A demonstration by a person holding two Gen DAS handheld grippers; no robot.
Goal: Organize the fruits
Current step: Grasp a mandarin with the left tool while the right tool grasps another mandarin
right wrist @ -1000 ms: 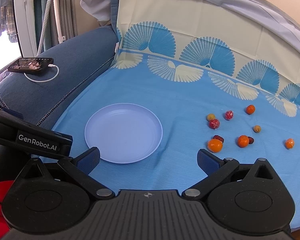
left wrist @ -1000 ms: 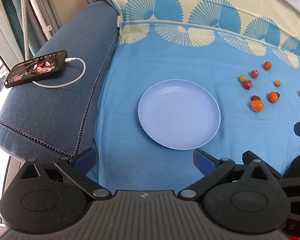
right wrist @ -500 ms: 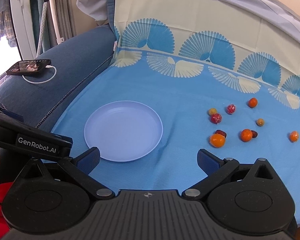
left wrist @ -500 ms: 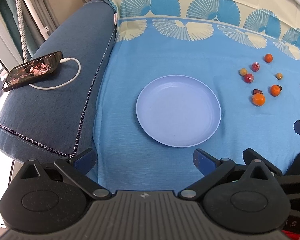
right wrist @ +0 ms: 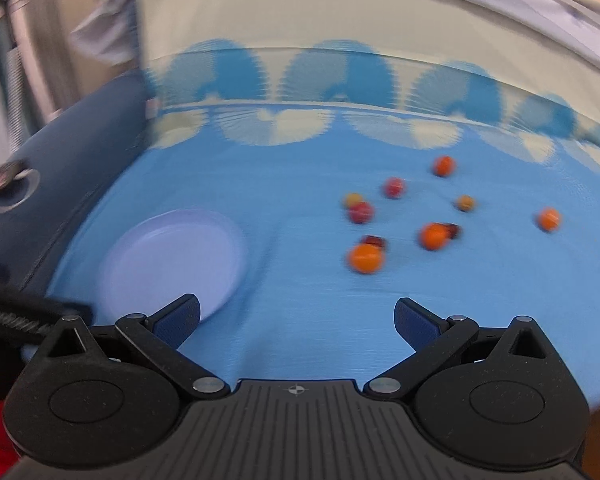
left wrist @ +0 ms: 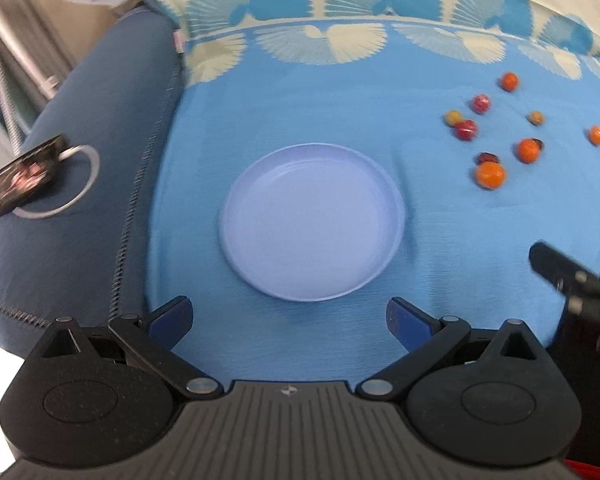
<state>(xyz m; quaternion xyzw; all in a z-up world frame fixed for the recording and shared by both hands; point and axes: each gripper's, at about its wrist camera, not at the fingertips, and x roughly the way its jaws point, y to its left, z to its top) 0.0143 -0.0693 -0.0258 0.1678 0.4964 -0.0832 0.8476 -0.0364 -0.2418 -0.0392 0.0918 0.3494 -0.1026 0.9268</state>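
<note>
An empty pale lilac plate (left wrist: pixel 314 220) lies on the blue cloth; it also shows in the right wrist view (right wrist: pixel 172 258) at the lower left. Several small orange, red and yellow fruits lie scattered to its right, the nearest an orange one (left wrist: pixel 489 175) (right wrist: pixel 365 258), with a red one (left wrist: pixel 466 129) (right wrist: pixel 360 212) behind it. My left gripper (left wrist: pixel 290 318) is open and empty just in front of the plate. My right gripper (right wrist: pixel 298 320) is open and empty, short of the fruits. Both views are blurred.
A dark blue sofa arm (left wrist: pixel 100 152) runs along the left with a phone (left wrist: pixel 20 178) and white cable on it. The patterned cloth rises up the backrest (left wrist: pixel 340 20) behind. The right gripper's body (left wrist: pixel 572 280) shows at the left view's right edge.
Both grippers have swung to the right and forward. In the right wrist view the fruits have moved toward the centre and the plate to the left. Both stay open.
</note>
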